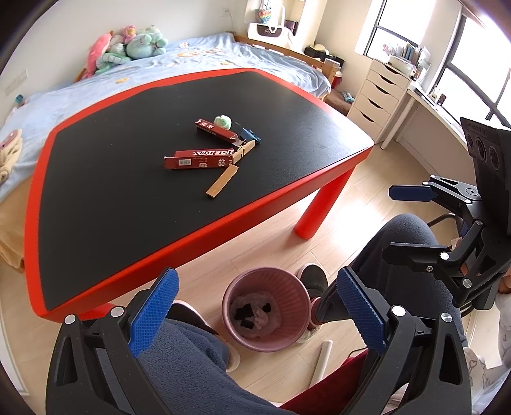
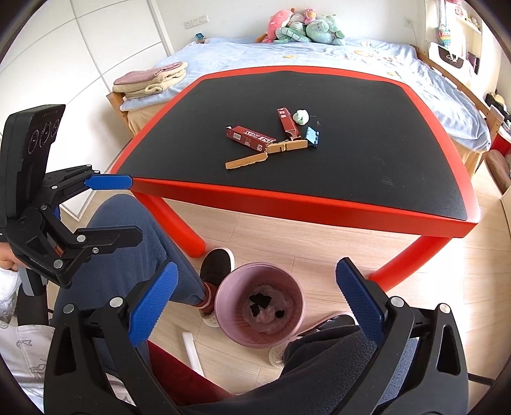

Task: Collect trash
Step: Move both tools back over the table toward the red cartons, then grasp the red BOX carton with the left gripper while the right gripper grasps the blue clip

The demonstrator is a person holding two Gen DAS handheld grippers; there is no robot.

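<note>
A pink bin (image 1: 267,309) (image 2: 259,305) stands on the floor in front of the table, with dark scraps and crumpled paper inside. On the black-topped red table (image 1: 127,166) (image 2: 367,159) lie two red cartons (image 1: 199,158) (image 2: 250,138), a second red carton (image 1: 215,130) (image 2: 286,123), cardboard strips (image 1: 222,182) (image 2: 246,160), a green wad (image 1: 223,121) (image 2: 301,116) and a blue piece (image 1: 251,135) (image 2: 312,136). My left gripper (image 1: 255,314) (image 2: 111,207) is open and empty above the bin. My right gripper (image 2: 255,306) (image 1: 405,220) is open and empty above the bin.
The person's legs and dark shoes (image 1: 314,277) (image 2: 217,263) flank the bin. A white tube (image 2: 193,352) lies on the floor. A bed with plush toys (image 2: 303,27) stands behind the table. White drawers (image 1: 378,95) stand at the right.
</note>
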